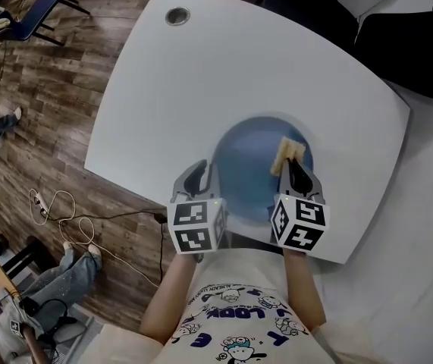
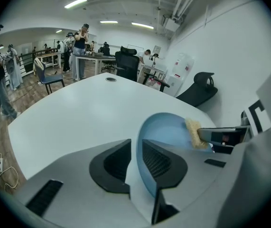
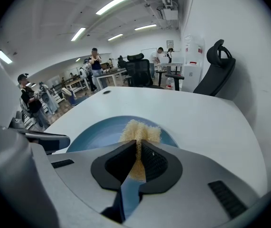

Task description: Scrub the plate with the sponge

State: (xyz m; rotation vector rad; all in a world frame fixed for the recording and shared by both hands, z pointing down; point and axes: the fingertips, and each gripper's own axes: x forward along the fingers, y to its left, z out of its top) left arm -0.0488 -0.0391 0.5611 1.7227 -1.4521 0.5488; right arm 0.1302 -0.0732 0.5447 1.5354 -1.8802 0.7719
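A round blue plate (image 1: 250, 169) rests near the front edge of the white table (image 1: 201, 82), with a pale yellow sponge (image 1: 287, 153), squeezed thin, over its far right side.

A white desk (image 1: 201, 74) with a round grommet (image 1: 177, 16) stands on a wooden floor (image 1: 42, 120). White cables (image 1: 58, 209) lie looped there. A black chair (image 1: 413, 48) stands beside the desk.

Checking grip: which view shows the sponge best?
Right gripper view: sponge centred, pinched in the right gripper over the plate. Head view shows it small; left gripper view, edge-on at the plate's far rim.
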